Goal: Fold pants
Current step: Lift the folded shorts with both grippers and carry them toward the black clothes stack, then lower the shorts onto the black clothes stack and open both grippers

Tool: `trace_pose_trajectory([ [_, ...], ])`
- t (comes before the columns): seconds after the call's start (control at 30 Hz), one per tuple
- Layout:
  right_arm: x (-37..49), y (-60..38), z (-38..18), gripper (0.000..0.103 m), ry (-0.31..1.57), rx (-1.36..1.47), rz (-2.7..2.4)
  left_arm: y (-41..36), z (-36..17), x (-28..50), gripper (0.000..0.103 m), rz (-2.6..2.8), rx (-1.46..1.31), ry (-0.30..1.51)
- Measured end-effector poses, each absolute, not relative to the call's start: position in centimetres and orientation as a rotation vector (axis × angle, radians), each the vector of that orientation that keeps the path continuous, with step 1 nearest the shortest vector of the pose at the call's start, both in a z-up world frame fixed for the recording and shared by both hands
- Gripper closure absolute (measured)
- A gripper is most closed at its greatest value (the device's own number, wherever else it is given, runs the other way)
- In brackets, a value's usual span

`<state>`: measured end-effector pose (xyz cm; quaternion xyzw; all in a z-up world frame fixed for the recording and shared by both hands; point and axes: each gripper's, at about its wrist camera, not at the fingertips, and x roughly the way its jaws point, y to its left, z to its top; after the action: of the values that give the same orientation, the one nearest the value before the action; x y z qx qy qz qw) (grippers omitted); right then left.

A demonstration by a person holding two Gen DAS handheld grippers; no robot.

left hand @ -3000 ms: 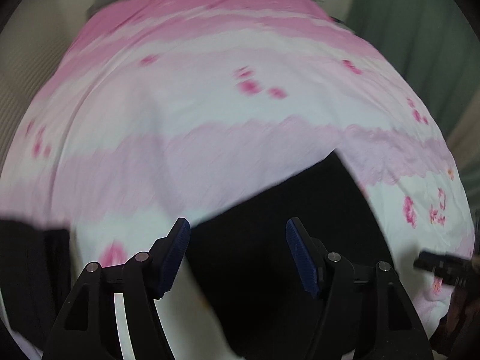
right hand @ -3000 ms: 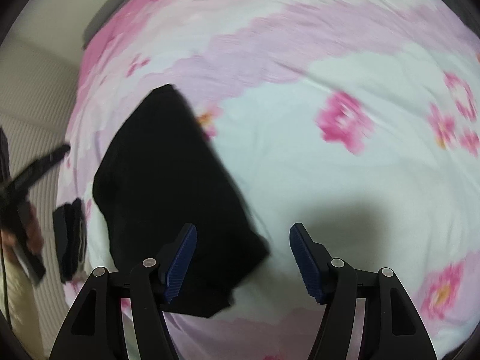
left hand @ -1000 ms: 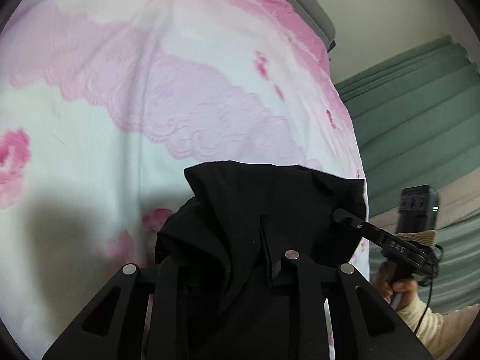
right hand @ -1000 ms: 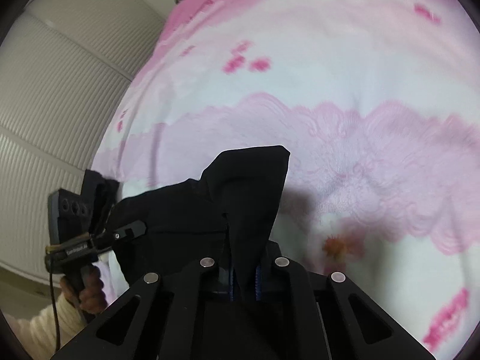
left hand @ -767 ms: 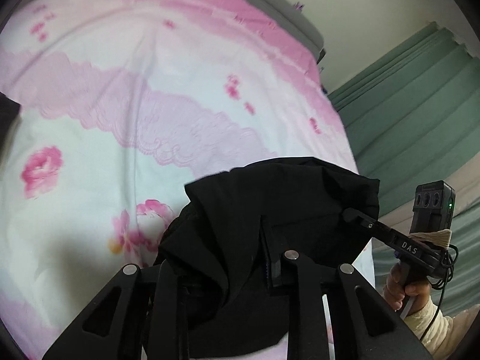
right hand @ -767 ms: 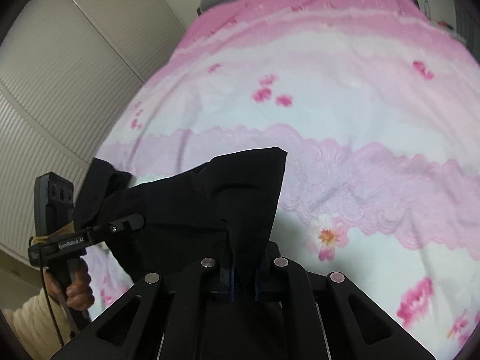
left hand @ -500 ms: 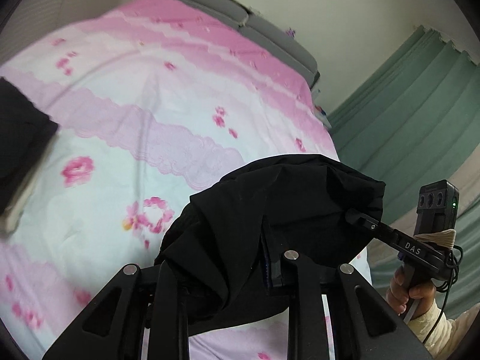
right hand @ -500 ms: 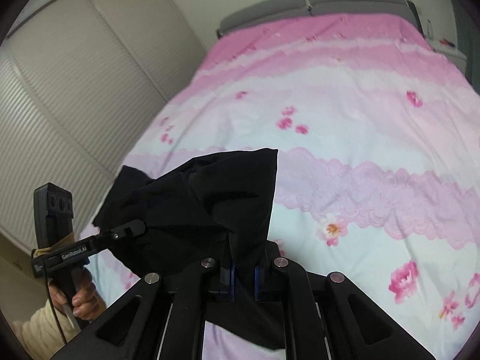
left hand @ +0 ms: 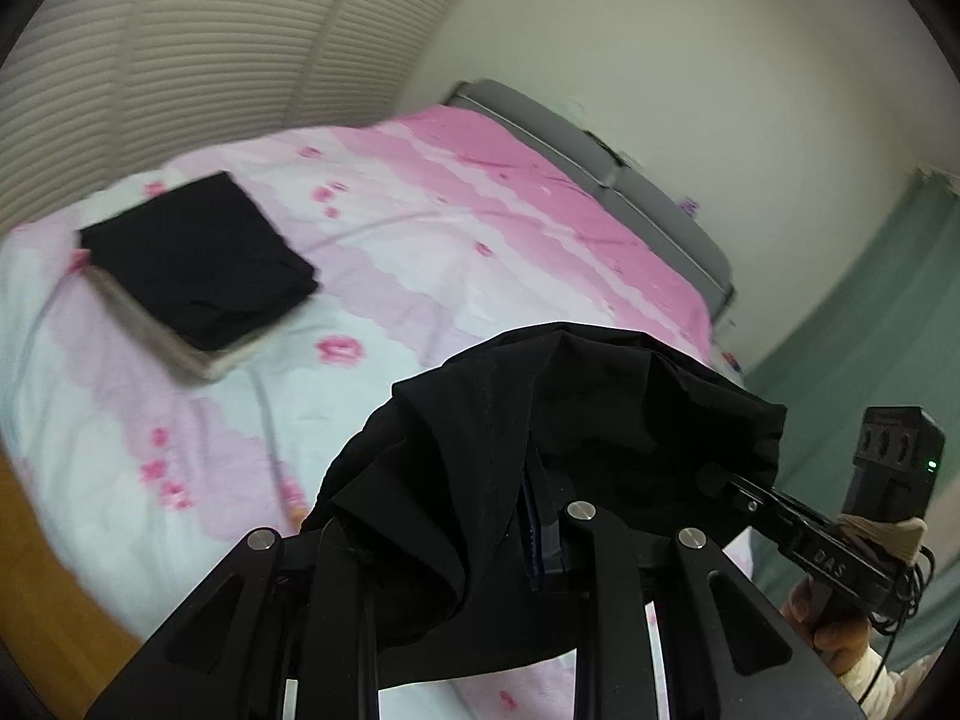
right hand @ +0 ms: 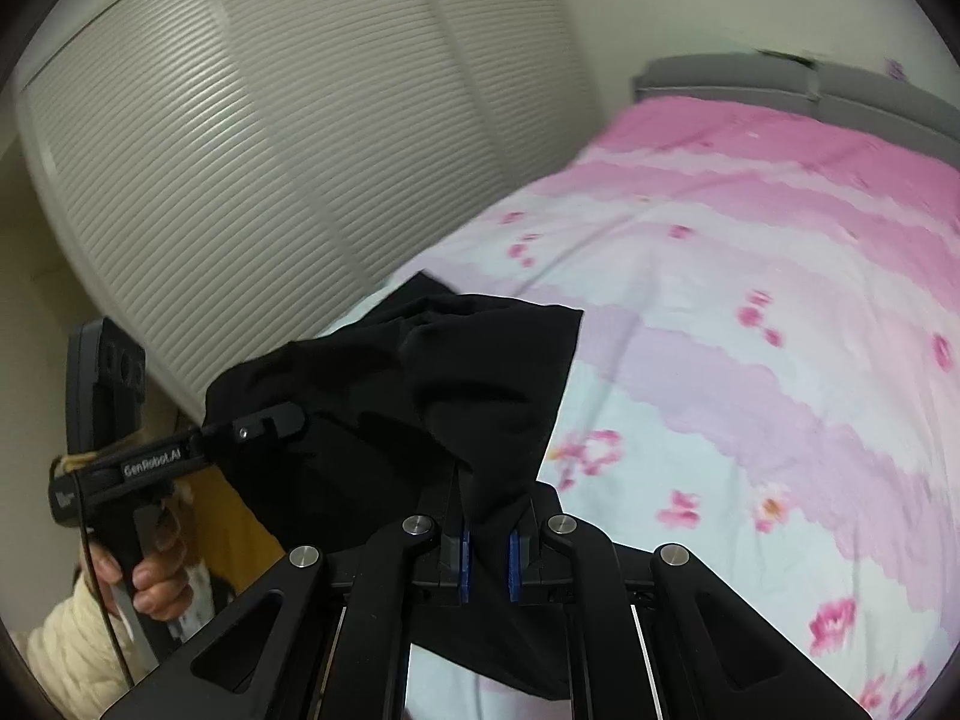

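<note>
The black pants (right hand: 420, 396) are held up above the bed (right hand: 750, 330), bunched between both grippers. The left gripper (left hand: 543, 531) and the right gripper (right hand: 486, 558) are each clamped on the fabric. No fold is judged done yet; spreading and folding remain. "GenRobot.AI" is read on the left handle.

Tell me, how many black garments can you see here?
2. One pair of pants hangs above the bed, clamped by the left gripper and right gripper. A folded black garment lies on the bed's far left. Others may be hidden.
</note>
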<state>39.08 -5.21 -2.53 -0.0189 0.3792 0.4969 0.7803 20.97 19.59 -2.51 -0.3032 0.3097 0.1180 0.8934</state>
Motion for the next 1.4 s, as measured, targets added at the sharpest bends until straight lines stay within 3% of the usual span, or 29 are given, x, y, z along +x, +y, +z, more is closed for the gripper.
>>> trace_pose_trajectory([
  [0.37, 30.8, 2.1, 0.2, 0.094, 0.789, -0.124, 1.224, 23.8, 0.1, 12.2, 0.08, 0.357, -0.603, 0.6],
  [0.8, 22.6, 12.7, -0.5, 0.094, 0.801, -0.048, 1.134, 35.7, 1.0, 6.0, 0.08, 0.268, -0.589, 0.633],
  [1.4, 24.2, 25.4, -1.6, 0.094, 0.829, -0.043, 1.163, 49.3, -1.6, 9.8, 0.08, 0.271, -0.638, 0.665],
])
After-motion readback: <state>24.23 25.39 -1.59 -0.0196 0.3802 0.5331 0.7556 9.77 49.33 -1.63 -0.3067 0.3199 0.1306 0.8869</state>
